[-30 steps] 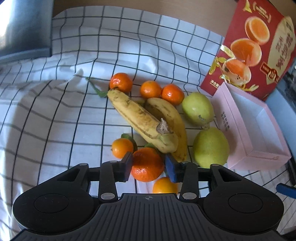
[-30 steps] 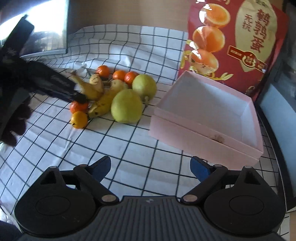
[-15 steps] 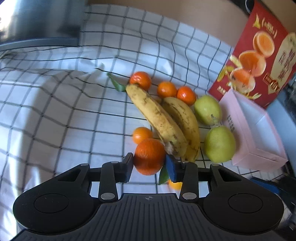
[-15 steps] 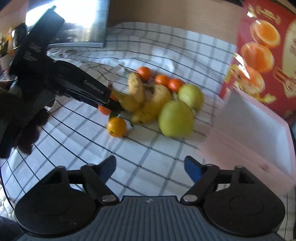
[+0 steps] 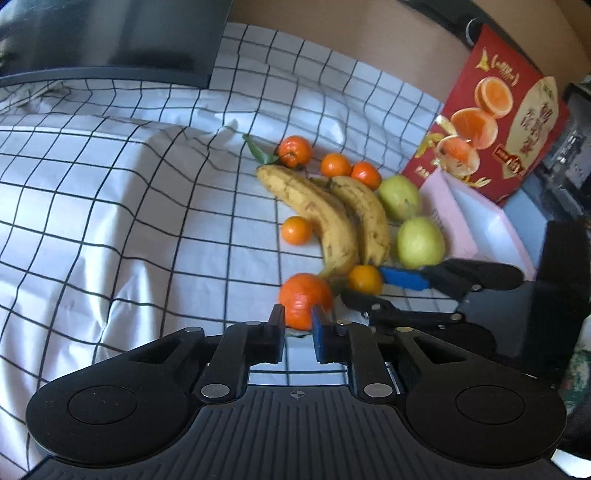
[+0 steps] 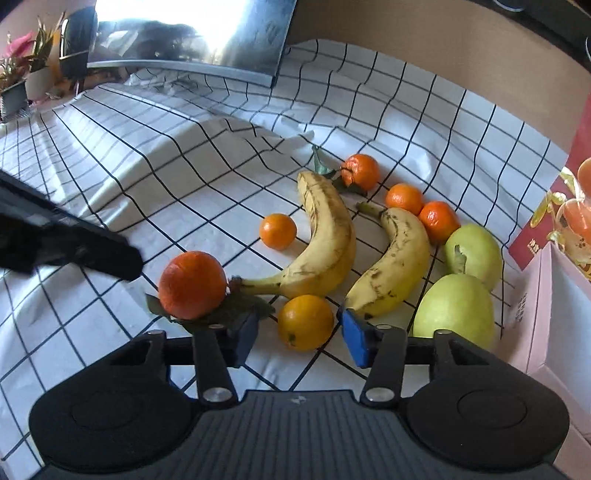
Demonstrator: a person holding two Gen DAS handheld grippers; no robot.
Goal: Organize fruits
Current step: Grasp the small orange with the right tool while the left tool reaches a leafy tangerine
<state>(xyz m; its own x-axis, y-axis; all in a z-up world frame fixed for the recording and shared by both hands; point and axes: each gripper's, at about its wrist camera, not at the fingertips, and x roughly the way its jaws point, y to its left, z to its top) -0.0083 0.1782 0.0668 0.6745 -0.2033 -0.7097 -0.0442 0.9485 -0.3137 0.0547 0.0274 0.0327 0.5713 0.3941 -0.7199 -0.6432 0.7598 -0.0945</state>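
A big orange with leaves (image 5: pixel 304 299) (image 6: pixel 192 284) lies on the checked cloth. My left gripper (image 5: pixel 298 334) sits just behind it with the jaws narrowed; the orange is in front of the tips, not between them. My right gripper (image 6: pixel 301 334) is open, its jaws either side of a small yellow-orange fruit (image 6: pixel 306 322) (image 5: pixel 365 279). Two bananas (image 6: pixel 325 240) (image 5: pixel 325 214), two green pears (image 6: pixel 456 314) (image 5: pixel 419 242) and several small tangerines (image 6: pixel 277 231) lie close together.
A pink open box (image 5: pixel 480 225) (image 6: pixel 554 314) stands right of the fruit, with a red printed carton (image 5: pixel 491 122) behind it. A dark monitor (image 5: pixel 110 37) (image 6: pixel 192 33) stands at the back left. The cloth is wrinkled left of the fruit.
My left gripper has drawn back off the big orange and its jaws have closed further. My right gripper has moved in low and left around the small yellow-orange fruit.
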